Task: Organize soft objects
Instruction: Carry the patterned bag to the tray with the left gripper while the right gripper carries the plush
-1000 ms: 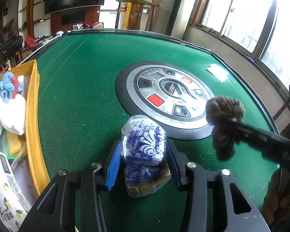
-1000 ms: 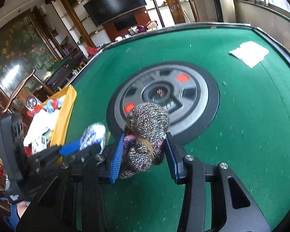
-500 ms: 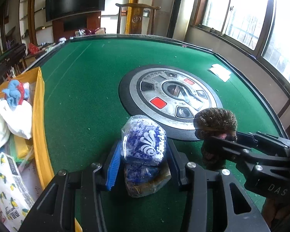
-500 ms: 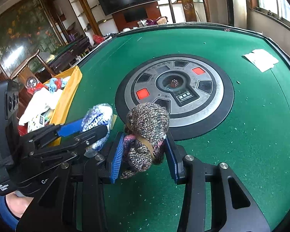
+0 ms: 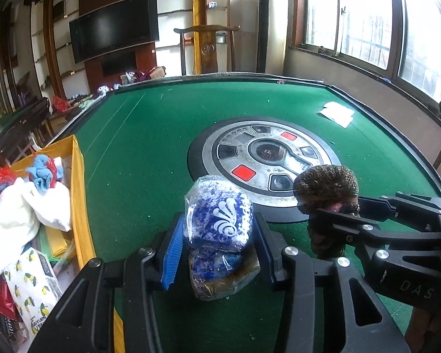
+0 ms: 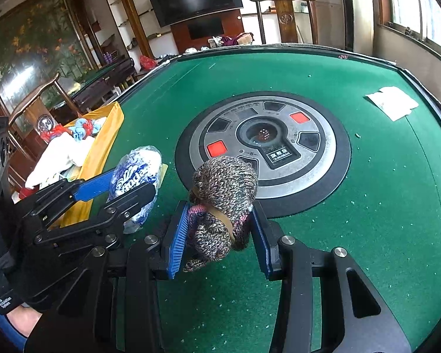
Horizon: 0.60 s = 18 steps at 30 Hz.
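My left gripper (image 5: pixel 217 245) is shut on a blue-and-white bundle wrapped in clear plastic (image 5: pixel 219 220), held above the green felt; the same bundle (image 6: pixel 135 176) shows at the left of the right wrist view. My right gripper (image 6: pixel 220 232) is shut on a rolled brown-and-pink knitted item (image 6: pixel 223 197) tied with a tan band. That knitted roll (image 5: pixel 326 188) sits just right of the left gripper in the left wrist view. The two grippers are side by side over the table's near part.
A yellow fabric bin (image 5: pixel 78 176) stands against the table's left side, holding white cloth (image 5: pixel 23 214), a blue toy and packets. The round silver control panel (image 6: pixel 264 147) sits mid-table. White paper (image 6: pixel 392 104) lies far right.
The right gripper with the knitted roll has drawn closer to the left gripper. Both views have rolled and tilted a little. Both grips are unchanged.
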Each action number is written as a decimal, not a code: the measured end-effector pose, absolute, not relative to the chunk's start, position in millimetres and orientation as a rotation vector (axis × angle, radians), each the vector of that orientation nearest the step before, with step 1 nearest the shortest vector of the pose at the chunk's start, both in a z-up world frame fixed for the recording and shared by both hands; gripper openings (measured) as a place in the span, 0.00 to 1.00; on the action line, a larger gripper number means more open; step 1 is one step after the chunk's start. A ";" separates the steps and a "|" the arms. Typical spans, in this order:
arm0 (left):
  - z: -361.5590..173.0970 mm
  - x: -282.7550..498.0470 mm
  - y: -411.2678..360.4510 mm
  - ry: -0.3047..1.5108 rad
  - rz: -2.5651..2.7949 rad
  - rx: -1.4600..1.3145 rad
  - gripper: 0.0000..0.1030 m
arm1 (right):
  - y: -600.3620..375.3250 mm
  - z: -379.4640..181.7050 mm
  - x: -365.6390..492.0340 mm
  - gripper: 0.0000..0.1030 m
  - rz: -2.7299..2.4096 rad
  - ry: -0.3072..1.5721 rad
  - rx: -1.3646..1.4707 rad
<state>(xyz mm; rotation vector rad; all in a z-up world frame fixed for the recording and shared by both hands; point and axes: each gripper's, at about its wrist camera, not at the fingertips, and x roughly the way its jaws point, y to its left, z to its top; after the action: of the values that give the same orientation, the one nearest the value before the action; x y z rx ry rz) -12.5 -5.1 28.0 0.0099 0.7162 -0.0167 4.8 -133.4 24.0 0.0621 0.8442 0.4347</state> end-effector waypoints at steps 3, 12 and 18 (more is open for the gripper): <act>29.4 -13.5 -5.8 0.708 -0.013 0.018 0.44 | -133.6 23.7 5.0 0.40 0.432 0.844 0.063; 33.4 -18.6 -9.6 0.679 0.003 0.049 0.44 | -134.0 24.5 4.0 0.40 0.428 0.836 0.061; 34.9 -19.0 -9.2 0.670 0.005 0.050 0.45 | -134.0 27.5 2.3 0.40 0.427 0.826 0.061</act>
<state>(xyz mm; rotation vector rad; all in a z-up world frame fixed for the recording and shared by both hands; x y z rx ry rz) -19.0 -9.2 34.9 0.0496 0.6704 0.0052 2.3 -134.0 27.5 0.0611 0.8263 0.4273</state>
